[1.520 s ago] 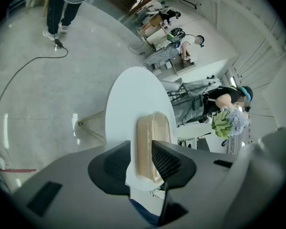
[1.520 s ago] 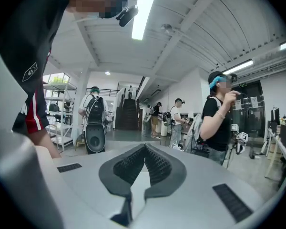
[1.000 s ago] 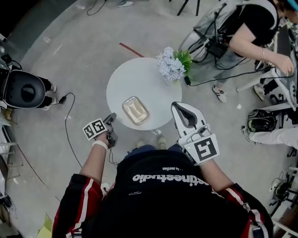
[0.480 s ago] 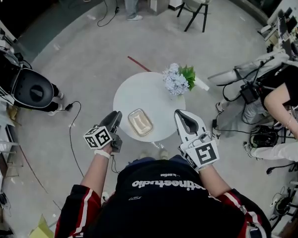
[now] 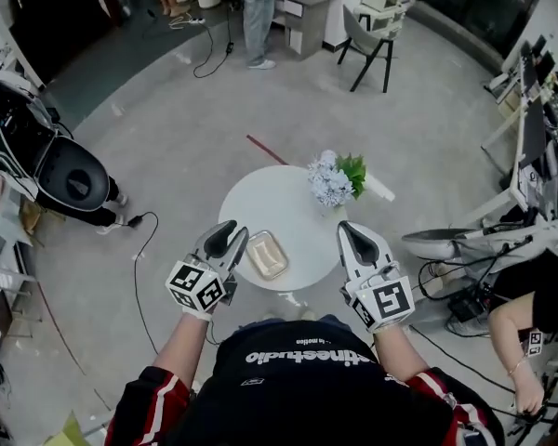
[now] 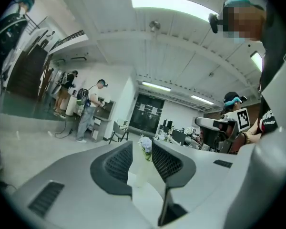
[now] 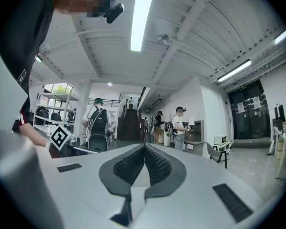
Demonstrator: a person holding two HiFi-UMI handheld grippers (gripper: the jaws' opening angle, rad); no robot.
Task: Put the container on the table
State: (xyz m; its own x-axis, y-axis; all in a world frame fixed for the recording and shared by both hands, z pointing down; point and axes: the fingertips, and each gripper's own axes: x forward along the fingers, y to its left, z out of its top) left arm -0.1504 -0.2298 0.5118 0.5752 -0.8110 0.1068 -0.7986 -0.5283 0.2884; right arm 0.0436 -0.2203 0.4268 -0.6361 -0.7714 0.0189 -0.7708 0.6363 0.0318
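- Container [image 5: 267, 254]: shallow, pale, rectangular; lies flat on the round white desk [image 5: 260, 198], towards its near edge and between the two grippers. Placement looks done.
- Left gripper [image 5: 225, 231]: fingers [image 6: 117, 163] slightly apart, nothing between them; held at the desk's near-left rim, just beside the container.
- Right gripper [image 5: 349, 229]: fingers [image 7: 128, 166] together at the tips, empty; at the near-right rim.
- Flowers [image 5: 335, 179]: at the far-right edge of the desk.
- Hazard: a careless sideways move of the left gripper could nudge the container off the near edge.
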